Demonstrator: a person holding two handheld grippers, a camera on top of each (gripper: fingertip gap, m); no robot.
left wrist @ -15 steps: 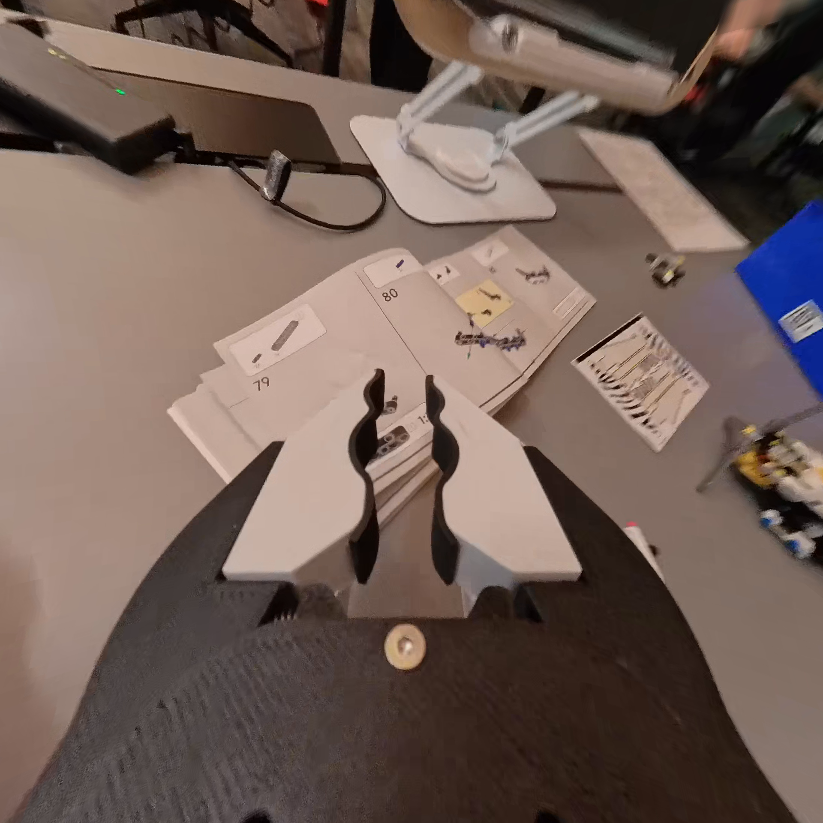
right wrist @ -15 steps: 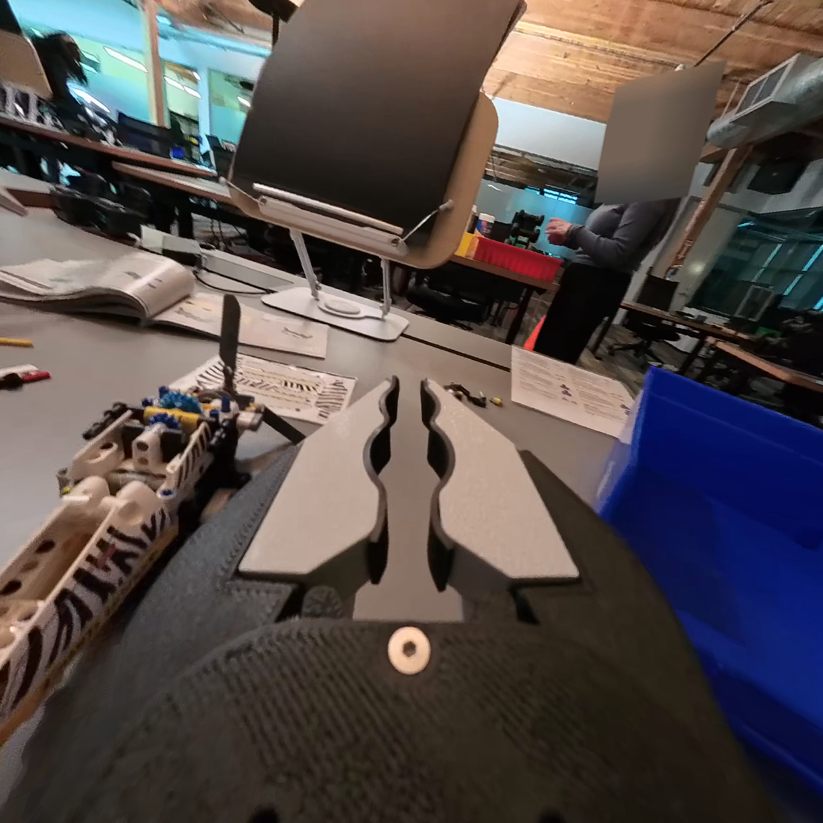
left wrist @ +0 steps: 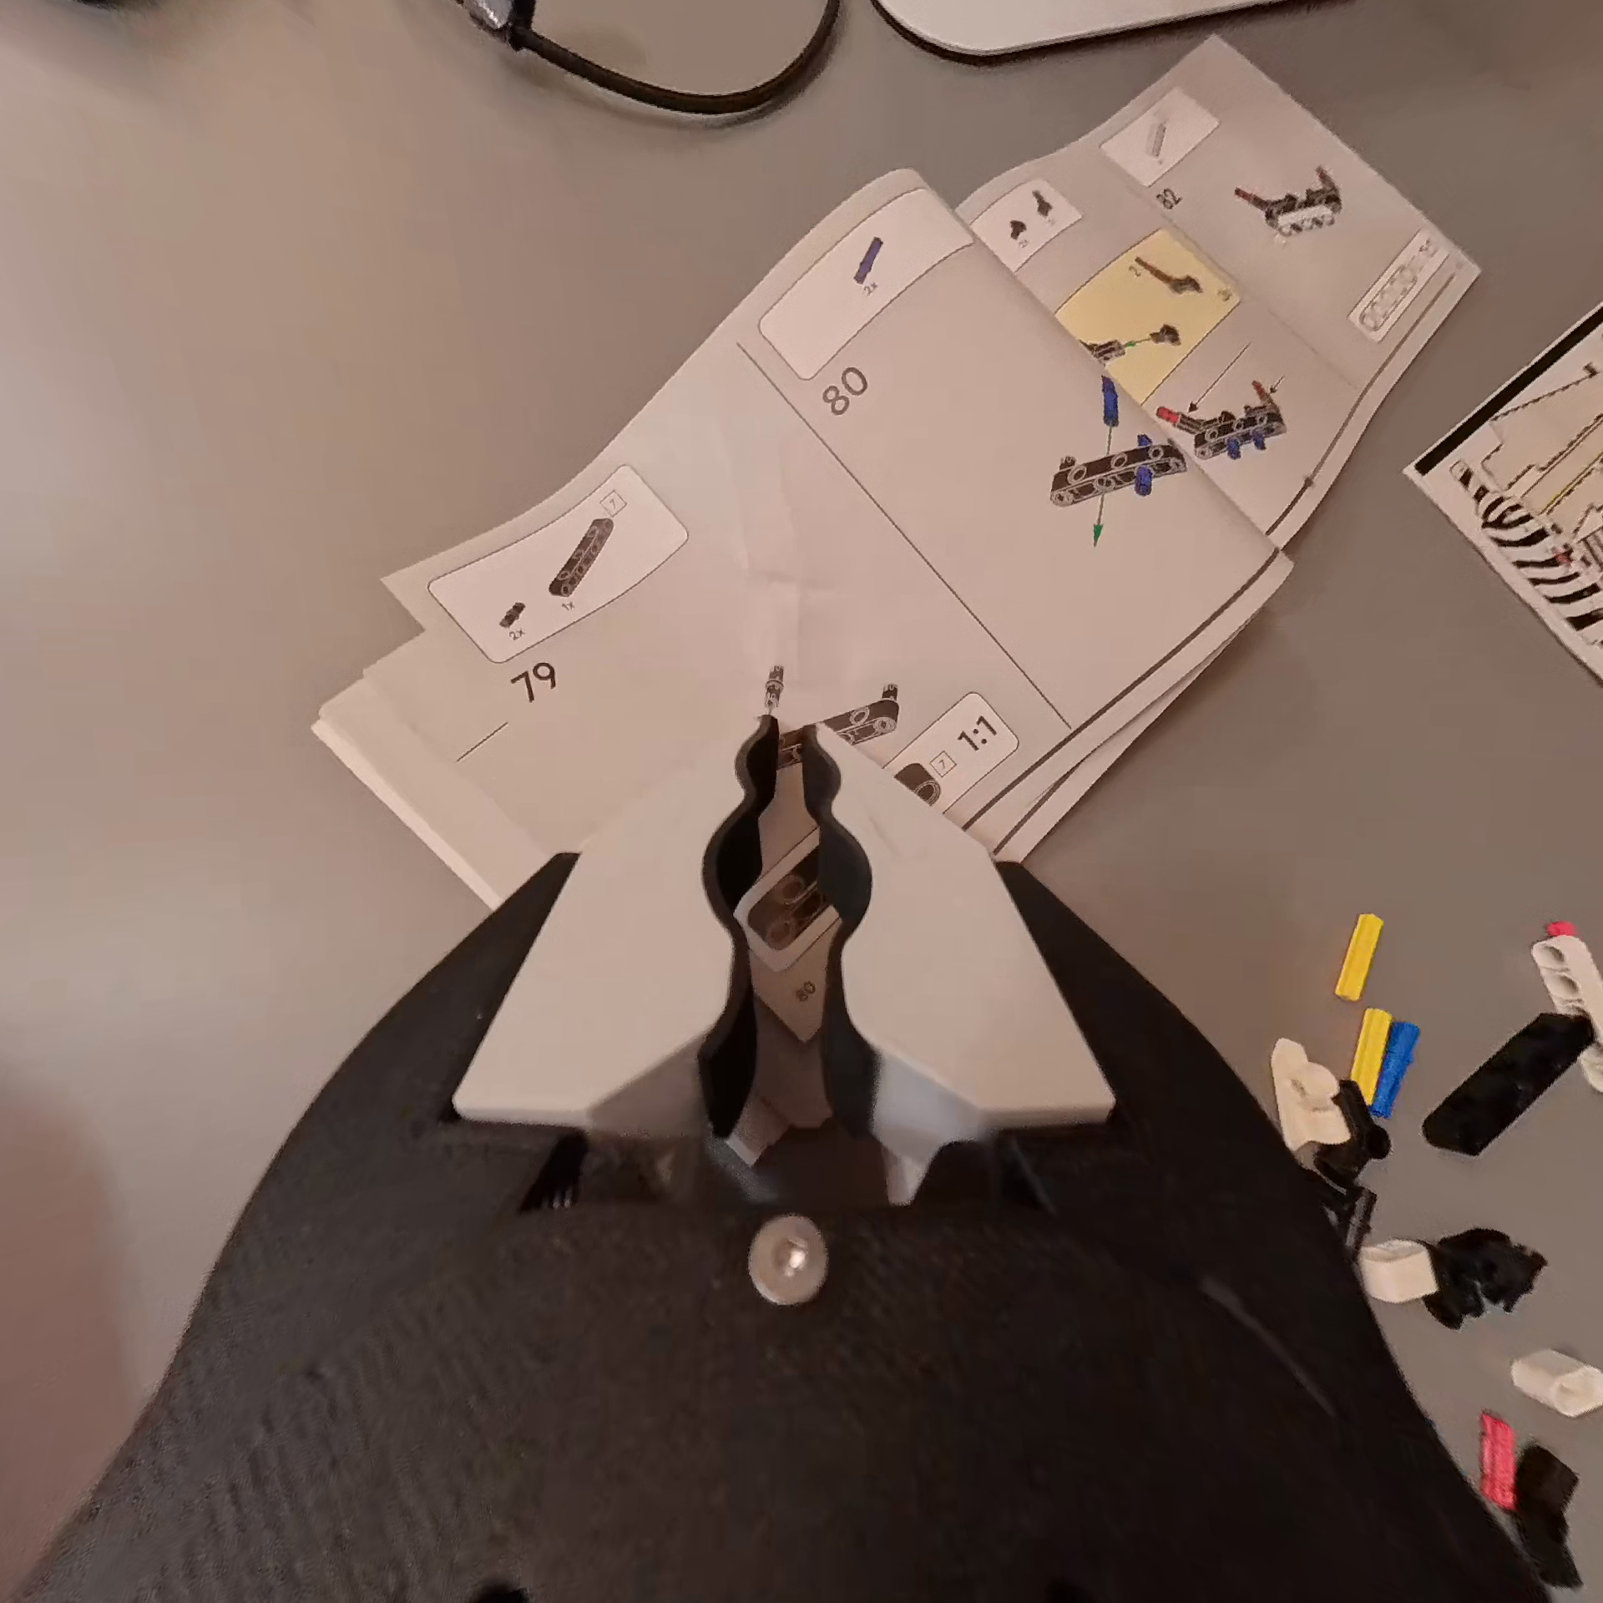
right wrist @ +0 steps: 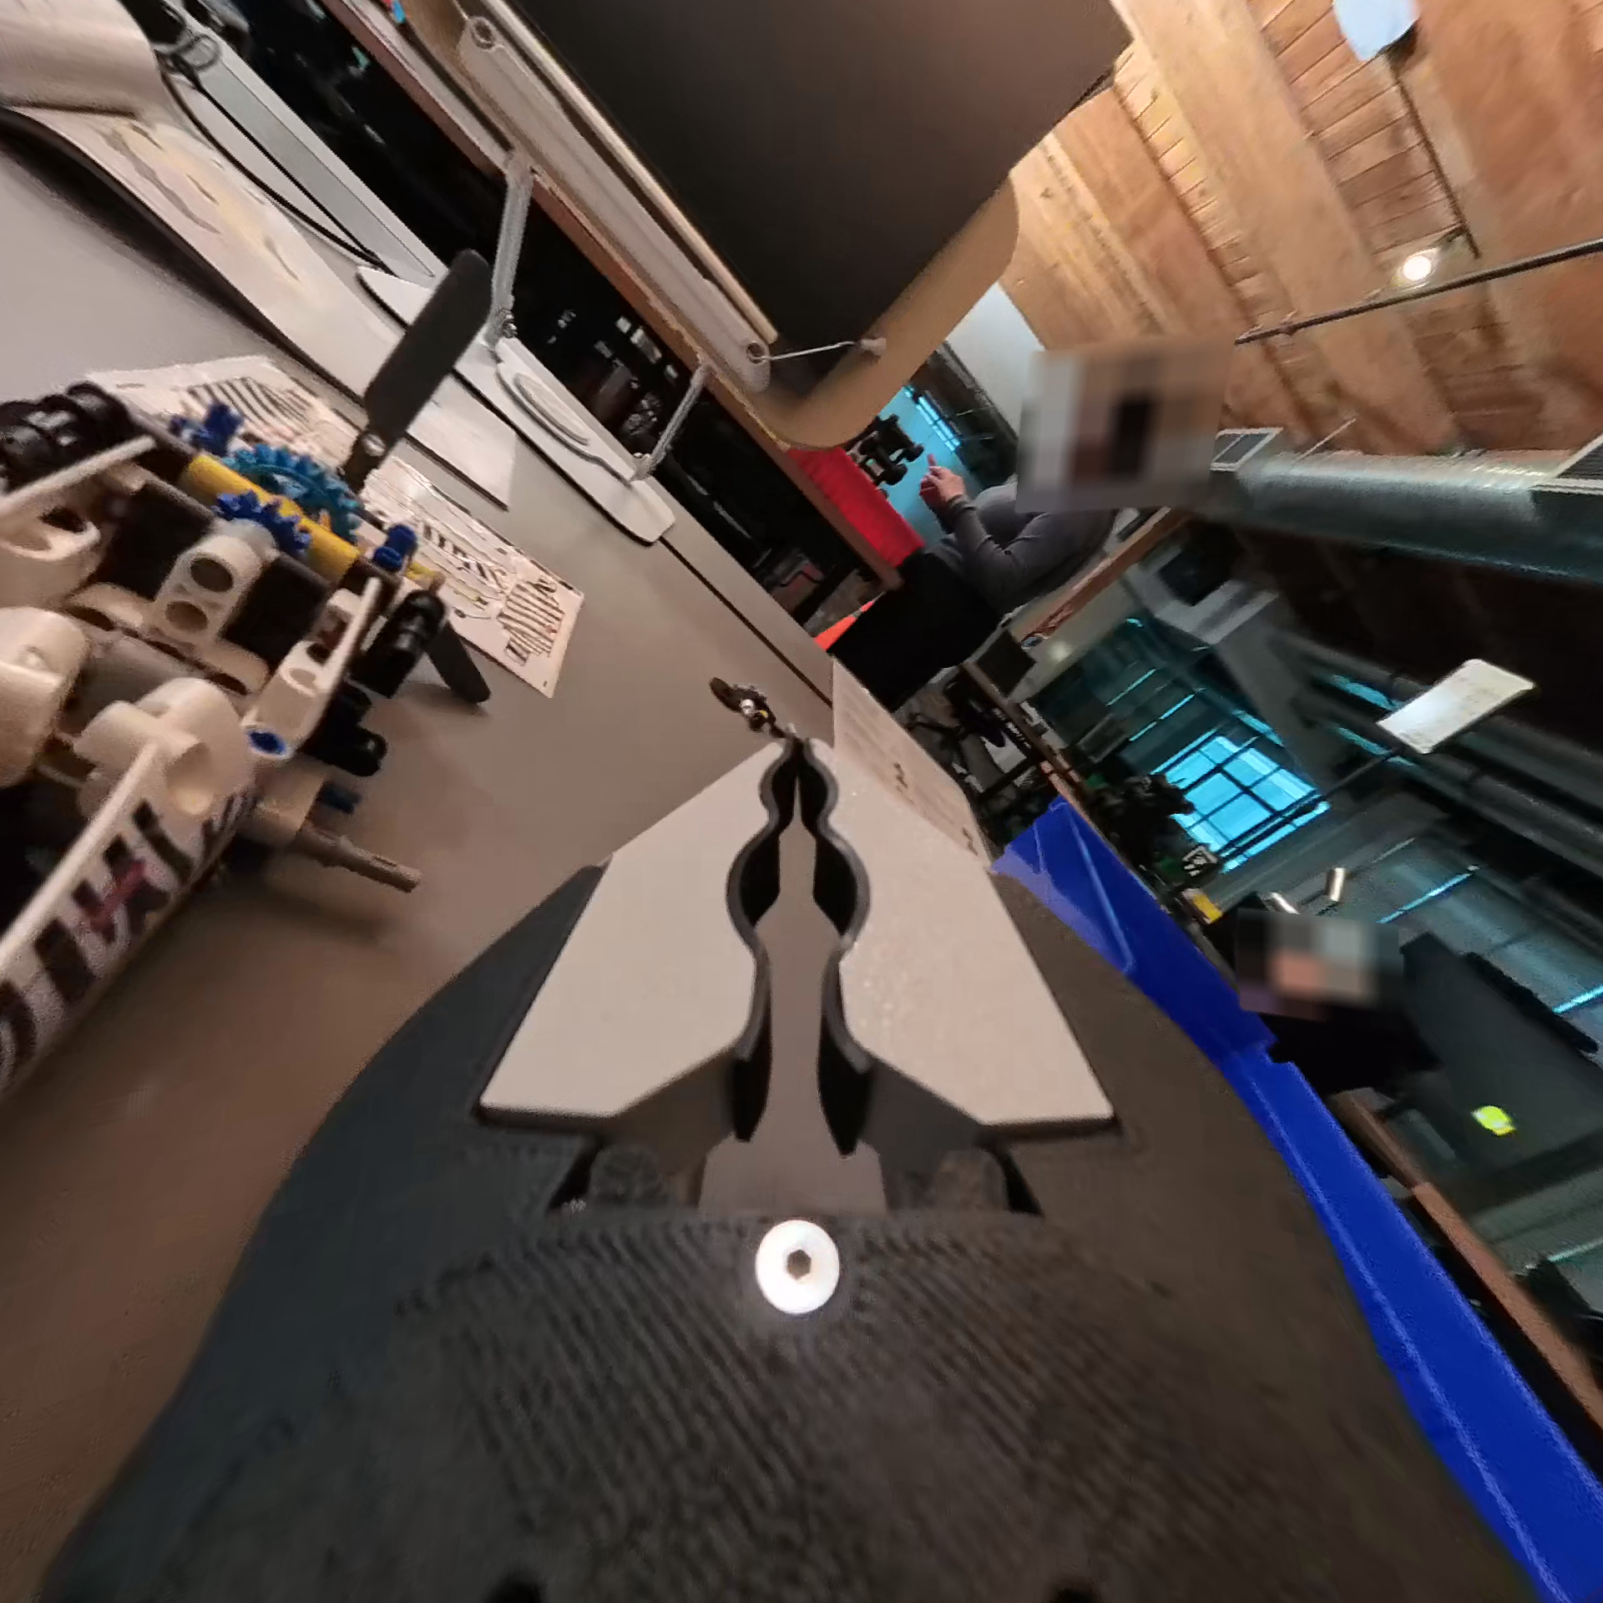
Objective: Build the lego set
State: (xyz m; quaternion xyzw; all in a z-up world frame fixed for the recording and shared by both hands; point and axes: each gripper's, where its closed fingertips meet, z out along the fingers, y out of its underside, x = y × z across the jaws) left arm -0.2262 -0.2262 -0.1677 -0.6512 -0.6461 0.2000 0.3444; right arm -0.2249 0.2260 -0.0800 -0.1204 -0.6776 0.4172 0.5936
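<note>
In the left wrist view my left gripper (left wrist: 791, 737) hovers over the near edge of the open instruction booklet (left wrist: 867, 486). Its jaws are drawn together to a thin slit with nothing between them. Loose Lego pieces lie to its right: a yellow piece (left wrist: 1357, 956), a black beam (left wrist: 1509, 1080), white connectors (left wrist: 1561, 1381) and a red piece (left wrist: 1496, 1459). In the right wrist view my right gripper (right wrist: 798, 756) is shut and empty, held tilted above the table. The partly built white model (right wrist: 173, 659), with zebra stickers, blue gears and a black blade, lies to its left.
A sticker sheet (left wrist: 1527, 538) lies right of the booklet and also shows in the right wrist view (right wrist: 520, 598). A black cable (left wrist: 677, 82) runs behind the booklet. A blue bin (right wrist: 1301, 1171) stands on the right, a screen on a stand (right wrist: 781, 130) behind. A person (right wrist: 997, 555) stands far back.
My left gripper has tipped down and come closer to the booklet, and its jaws have narrowed. My right gripper has rolled sideways, moved nearer the model, and its jaws have closed.
</note>
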